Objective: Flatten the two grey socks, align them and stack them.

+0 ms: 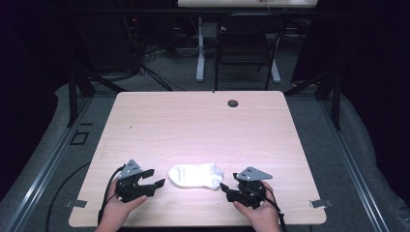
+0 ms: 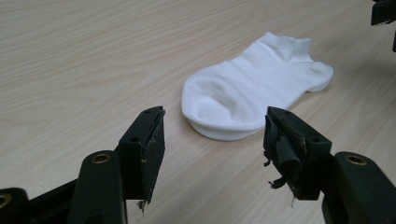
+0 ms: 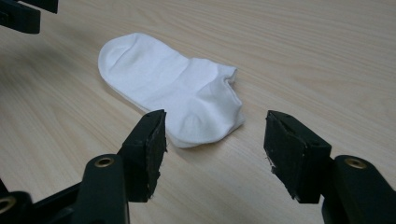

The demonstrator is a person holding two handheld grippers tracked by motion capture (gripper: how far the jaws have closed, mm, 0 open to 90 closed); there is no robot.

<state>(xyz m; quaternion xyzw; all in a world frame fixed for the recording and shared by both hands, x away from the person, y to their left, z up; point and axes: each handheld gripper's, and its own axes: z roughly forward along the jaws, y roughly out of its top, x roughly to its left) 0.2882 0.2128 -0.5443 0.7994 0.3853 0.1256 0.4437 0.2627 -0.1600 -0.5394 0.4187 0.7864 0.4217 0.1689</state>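
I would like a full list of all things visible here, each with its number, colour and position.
sock: one, white, lying flat on the near part of the table, between the two grippers and touching neither
table: one, light wood top, centre of the high view
hole in the table: one, dark, round, near the far edge
chair: one, black, on the floor beyond the table
white table leg: one, left of the chair
cables: several, black, on the floor behind the table
left gripper: one, black with a grey plate, left of the sock, jaws open
right gripper: one, black with a grey plate, right of the sock, jaws open
hands: two, at the near edge, one holding each gripper
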